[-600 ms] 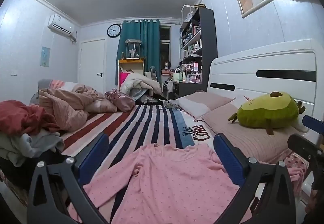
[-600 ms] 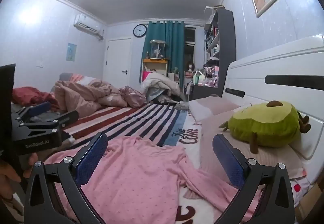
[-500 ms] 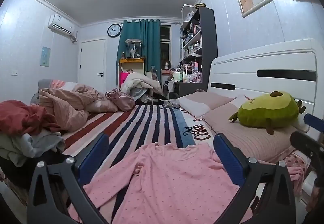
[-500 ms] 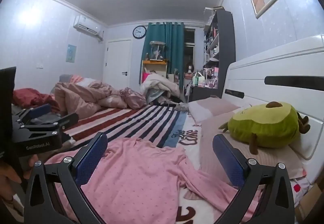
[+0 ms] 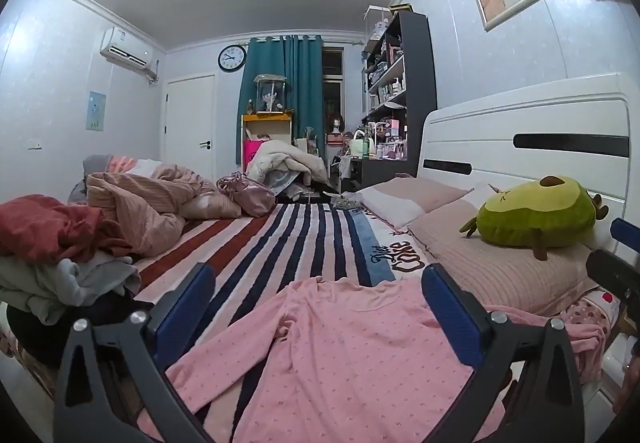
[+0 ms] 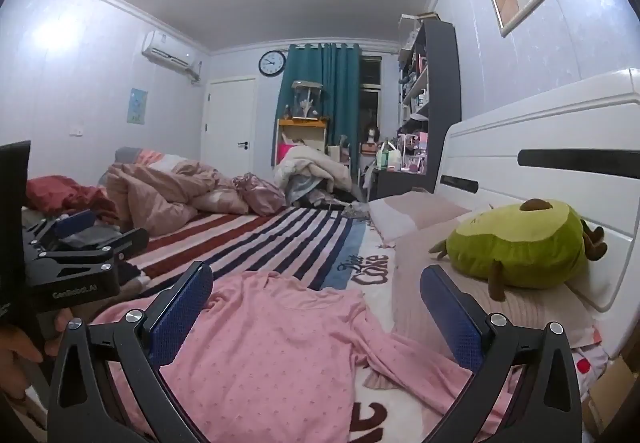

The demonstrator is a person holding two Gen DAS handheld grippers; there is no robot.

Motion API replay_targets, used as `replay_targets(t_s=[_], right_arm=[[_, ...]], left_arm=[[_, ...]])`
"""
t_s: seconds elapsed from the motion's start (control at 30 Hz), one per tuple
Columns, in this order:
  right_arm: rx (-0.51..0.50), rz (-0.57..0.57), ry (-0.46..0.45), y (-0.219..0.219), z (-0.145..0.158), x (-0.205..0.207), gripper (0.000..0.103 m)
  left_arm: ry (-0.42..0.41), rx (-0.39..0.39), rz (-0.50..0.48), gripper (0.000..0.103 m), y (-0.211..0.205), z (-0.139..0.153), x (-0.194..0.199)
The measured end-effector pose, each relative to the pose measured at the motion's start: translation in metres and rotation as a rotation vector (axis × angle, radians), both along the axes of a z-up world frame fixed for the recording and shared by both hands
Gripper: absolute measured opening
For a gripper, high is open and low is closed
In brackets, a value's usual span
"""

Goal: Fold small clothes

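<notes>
A lived-in home bedroom: a bed [image 5: 304, 239] under a striped blanket with a white headboard [image 5: 520, 135], pillows and an avocado plush toy [image 5: 532, 217], rumpled quilts, teal curtains [image 5: 288, 99], a wall clock [image 5: 232, 58], an air conditioner [image 5: 127, 51] and crowded shelves [image 5: 394, 83].

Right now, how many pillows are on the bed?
2. The near pillow lies by the headboard under the avocado plush toy; the far pillow lies beyond it, toward the shelves. More may hide under the bedding.
</notes>
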State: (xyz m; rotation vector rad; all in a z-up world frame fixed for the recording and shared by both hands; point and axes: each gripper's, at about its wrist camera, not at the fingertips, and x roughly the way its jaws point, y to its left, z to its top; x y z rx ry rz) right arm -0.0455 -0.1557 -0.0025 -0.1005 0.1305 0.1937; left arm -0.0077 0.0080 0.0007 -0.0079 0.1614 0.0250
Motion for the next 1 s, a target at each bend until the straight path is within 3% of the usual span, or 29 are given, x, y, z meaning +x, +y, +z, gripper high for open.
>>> replay_targets(t_s=[1.0], right_arm=[[0.024, -0.040, 0.009, -0.019, -0.001, -0.016, 0.103]], left_arm=[[-0.002, 0.002, -0.045, 0.102, -0.009, 0.001, -0.017]])
